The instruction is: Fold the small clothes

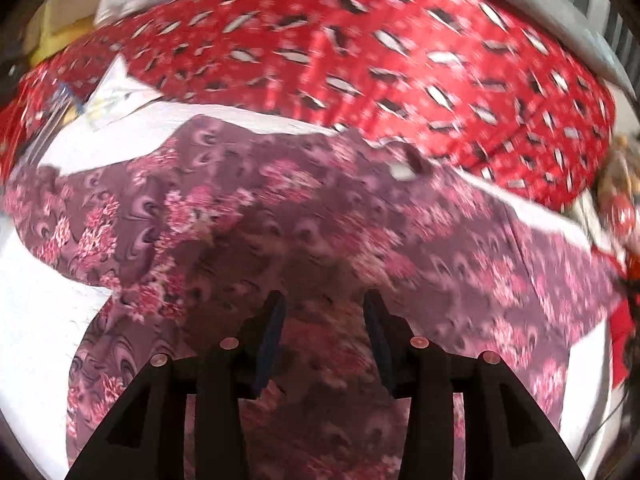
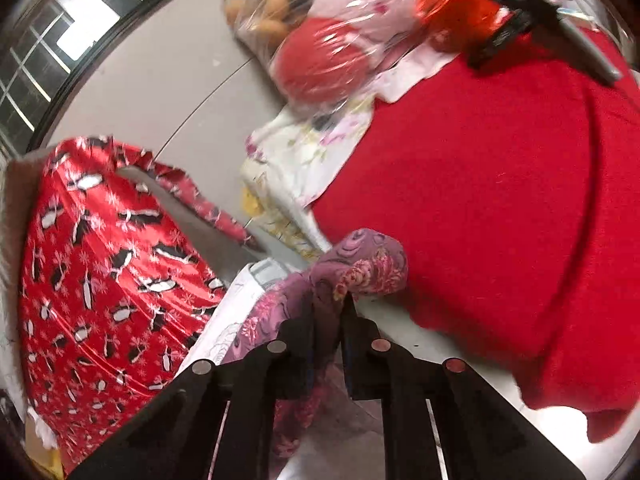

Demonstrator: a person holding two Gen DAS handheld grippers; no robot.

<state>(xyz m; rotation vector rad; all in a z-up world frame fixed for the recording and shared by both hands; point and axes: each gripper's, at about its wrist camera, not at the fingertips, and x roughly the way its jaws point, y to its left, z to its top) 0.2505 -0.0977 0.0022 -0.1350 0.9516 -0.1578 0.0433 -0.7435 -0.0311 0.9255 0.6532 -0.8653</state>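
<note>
A purple garment with pink flowers (image 1: 280, 208) lies spread on a white surface (image 1: 36, 320) in the left wrist view. My left gripper (image 1: 324, 304) hovers low over its near part with the jaws apart; the cloth lies under them, not pinched. In the right wrist view my right gripper (image 2: 328, 310) is shut on a bunched edge of the same purple floral garment (image 2: 360, 268), which bulges above the fingertips and hangs down between the fingers.
A red penguin-print blanket (image 1: 360, 40) lies behind the garment, and is at the left (image 2: 100, 260) in the right wrist view. A plain red cloth (image 2: 500, 200) covers the right side. A plastic bag of plush toys (image 2: 332, 40) and a white flowered cloth (image 2: 296, 160) sit beyond.
</note>
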